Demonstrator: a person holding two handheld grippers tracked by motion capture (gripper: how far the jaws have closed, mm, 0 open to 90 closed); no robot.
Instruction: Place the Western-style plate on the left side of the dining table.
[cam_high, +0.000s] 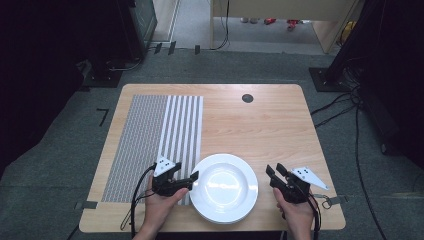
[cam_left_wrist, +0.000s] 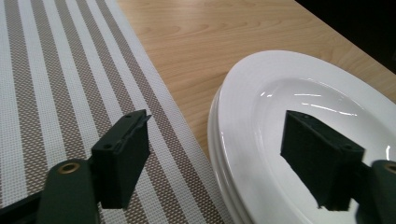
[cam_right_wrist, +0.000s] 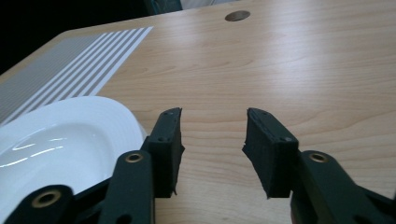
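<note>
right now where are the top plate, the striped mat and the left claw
top plate (cam_high: 223, 185): high view, its centre well
striped mat (cam_high: 150, 135): high view, mid-cloth
left claw (cam_left_wrist: 215, 158): left gripper view, midway between its tips

Bare tabletop (cam_high: 260, 125) lies open across the upper right of the frame — stacked plates (cam_high: 223, 187) block bottom centre.

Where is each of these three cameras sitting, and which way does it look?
High view: fixed above the near table edge, looking forward and down on the wooden table; both hands show, with the left gripper and right gripper.
Left gripper view: rides on that gripper, looking along its open jaws, which straddle the rim of the stacked white plates beside the striped placemat.
Right gripper view: rides on that gripper, looking across bare wood between its jaws.
All three share the plates and placemat.
</note>
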